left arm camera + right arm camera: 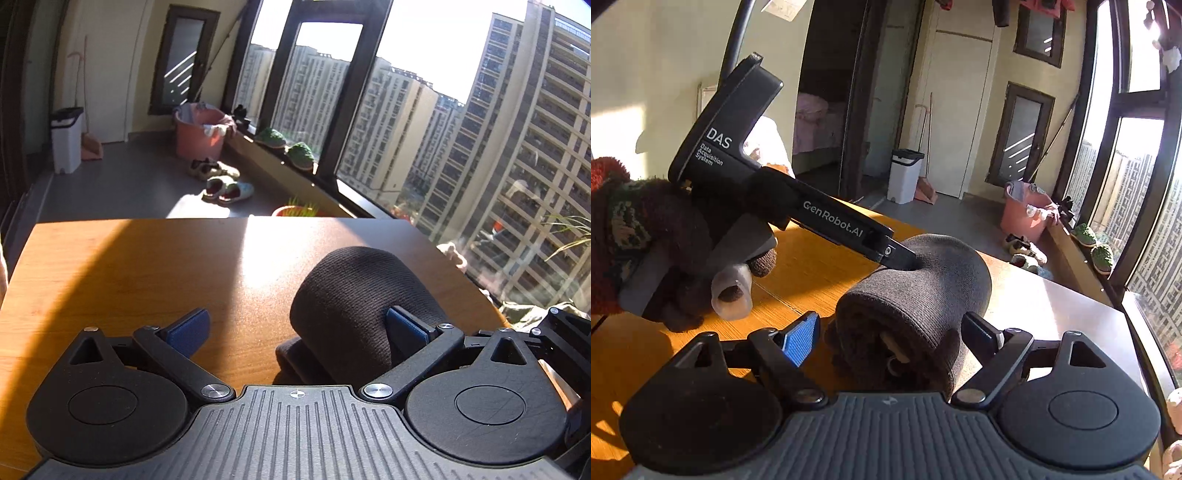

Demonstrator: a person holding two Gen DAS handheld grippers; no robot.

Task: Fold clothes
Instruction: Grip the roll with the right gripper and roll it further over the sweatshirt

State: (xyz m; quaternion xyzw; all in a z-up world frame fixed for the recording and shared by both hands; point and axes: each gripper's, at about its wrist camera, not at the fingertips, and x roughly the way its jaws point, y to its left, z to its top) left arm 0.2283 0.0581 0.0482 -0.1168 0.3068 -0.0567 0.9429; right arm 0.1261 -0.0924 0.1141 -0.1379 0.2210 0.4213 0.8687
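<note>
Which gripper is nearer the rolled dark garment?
Left, narrowly. The left gripper is open, one finger pressed into the garment from the side. The right gripper is open at the roll's near end, fingers either side, contact unclear.

Right wrist view: left gripper (899, 258) body carries white print. "DAS" in large letters with "Data Acquisition System" in small stacked lines under it, on the dark housing at upper left of frame. "GenRobot.AI" runs along the black arm of the same gripper, centre-left of frame, slanting down to the right. Left wrist view: no readable text, only a small round crosshair mark on the ribbed grey plate at bottom centre.
</note>
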